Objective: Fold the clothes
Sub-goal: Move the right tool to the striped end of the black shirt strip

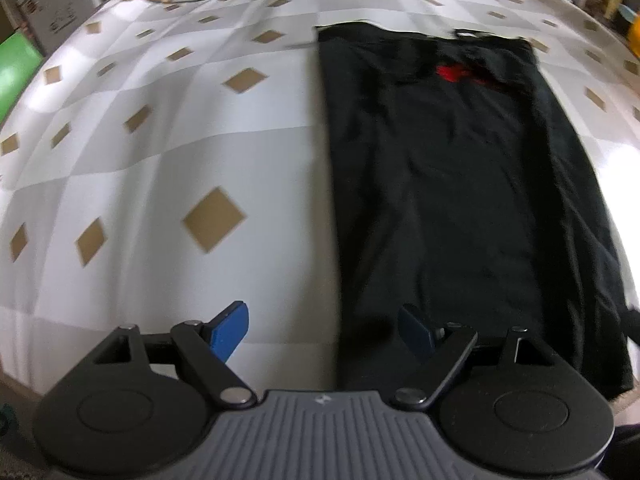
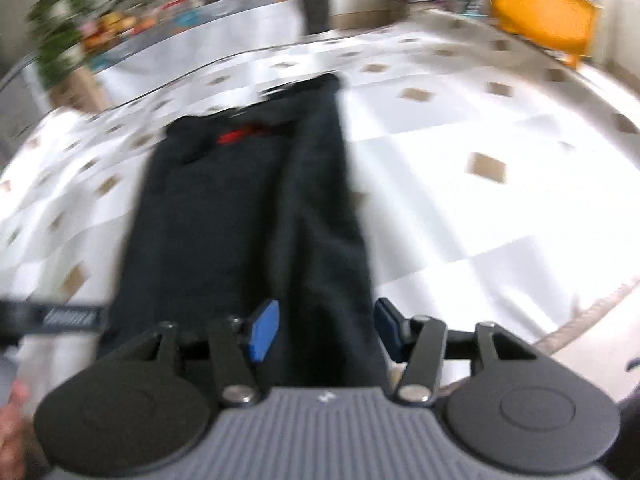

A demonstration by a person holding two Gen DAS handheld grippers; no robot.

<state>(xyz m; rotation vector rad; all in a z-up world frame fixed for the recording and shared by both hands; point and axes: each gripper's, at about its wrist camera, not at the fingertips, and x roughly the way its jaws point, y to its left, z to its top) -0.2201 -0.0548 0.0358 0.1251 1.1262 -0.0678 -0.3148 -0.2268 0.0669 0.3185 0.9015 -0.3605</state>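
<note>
A soft black garment point(image 1: 460, 200), folded into a long strip with a red patch near its far end, lies on the tile-patterned desk point(image 1: 180, 152), both the left tool point(image 1: 324, 332) and right tool point(image 2: 326, 330) hovering wide apart, empty, over its near edge.

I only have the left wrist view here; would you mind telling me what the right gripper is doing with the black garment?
Observer: The right gripper stands open, with the near right edge of the black garment lying between its blue pads, which do not press on it.
Operator: Thank you. Is anything beyond the table on that side?
Observer: Yes, an orange container sits past the far right corner of the patterned tablecloth.
Operator: And is the person visible there?
Observer: Only part of a hand, at the lower left edge of the right wrist view.
</note>
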